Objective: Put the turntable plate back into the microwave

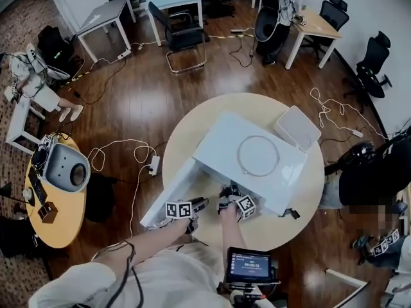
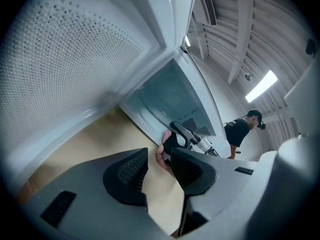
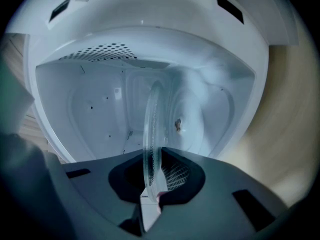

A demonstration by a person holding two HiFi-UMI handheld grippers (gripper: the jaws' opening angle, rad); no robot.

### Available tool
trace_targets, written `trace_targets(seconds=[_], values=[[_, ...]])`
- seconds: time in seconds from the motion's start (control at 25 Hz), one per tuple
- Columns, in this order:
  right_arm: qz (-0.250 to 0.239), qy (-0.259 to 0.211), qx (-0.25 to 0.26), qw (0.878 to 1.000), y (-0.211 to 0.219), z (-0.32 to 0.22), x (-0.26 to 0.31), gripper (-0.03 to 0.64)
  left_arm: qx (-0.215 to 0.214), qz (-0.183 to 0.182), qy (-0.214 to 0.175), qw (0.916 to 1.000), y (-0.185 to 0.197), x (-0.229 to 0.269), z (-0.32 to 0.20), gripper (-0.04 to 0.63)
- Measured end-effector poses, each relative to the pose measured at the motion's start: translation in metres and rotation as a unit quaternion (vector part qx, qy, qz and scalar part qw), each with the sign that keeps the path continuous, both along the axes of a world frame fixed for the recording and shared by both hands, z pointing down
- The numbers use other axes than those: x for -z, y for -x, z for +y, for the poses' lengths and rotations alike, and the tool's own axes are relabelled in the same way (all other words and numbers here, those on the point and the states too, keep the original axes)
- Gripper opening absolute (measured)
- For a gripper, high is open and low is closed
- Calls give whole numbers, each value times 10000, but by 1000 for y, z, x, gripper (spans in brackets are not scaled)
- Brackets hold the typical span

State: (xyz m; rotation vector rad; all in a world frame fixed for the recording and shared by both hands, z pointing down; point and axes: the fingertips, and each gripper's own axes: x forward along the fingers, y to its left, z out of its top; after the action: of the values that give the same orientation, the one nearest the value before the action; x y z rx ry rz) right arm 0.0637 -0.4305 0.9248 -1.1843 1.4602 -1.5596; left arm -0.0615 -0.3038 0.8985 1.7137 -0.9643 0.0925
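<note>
Turntable plate [image 3: 151,129] clamped by rim in right gripper [image 3: 156,178], centre frame, seen edge-on at microwave [image 3: 95,109] cavity mouth, apparently for insertion. Left gripper [image 2: 159,168] kept wide, empty, beside open door [image 2: 75,64], likely for steadying.

The clear glass turntable plate [image 3: 151,124], seen edge-on, is clamped by its rim in the right hand-held gripper [image 3: 155,178], before the open white microwave's [image 3: 95,104] cavity.
</note>
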Motion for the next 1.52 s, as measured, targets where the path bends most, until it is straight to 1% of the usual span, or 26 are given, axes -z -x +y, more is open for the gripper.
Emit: trace_targets(seconds=[0.4, 0.68, 0.88, 1.04, 1.16, 1.28, 1.4, 1.52], values=[[-98, 87, -182, 9997, -6, -7, -5, 32, 27, 53, -11, 10000, -6, -1, -7, 129], [-180, 68, -163, 9997, -7, -15, -7, 32, 208, 59, -63, 9997, -4, -6, -24, 129], [-330, 51, -121, 9994, -5, -19, -9, 32, 276, 38, -202, 9994, -12, -7, -36, 129], [-432, 65, -97, 9990, -3, -23, -10, 32, 321, -78, -341, 9989, -23, -3, -49, 129], [-444, 147, -61, 9989, -2, -24, -12, 31, 422, 40, -480, 9979, -30, -4, -61, 129], [-342, 265, -13, 9991, -1, -24, -14, 31, 483, 62, -558, 9973, -30, -6, -73, 129], [-344, 406, 23, 9986, 3, -21, -17, 31, 484, 94, -637, 9967, -31, -7, -83, 129], [-367, 571, 65, 9977, 8, -16, -22, 31, 596, 294, -650, 9957, -32, -8, -89, 130]])
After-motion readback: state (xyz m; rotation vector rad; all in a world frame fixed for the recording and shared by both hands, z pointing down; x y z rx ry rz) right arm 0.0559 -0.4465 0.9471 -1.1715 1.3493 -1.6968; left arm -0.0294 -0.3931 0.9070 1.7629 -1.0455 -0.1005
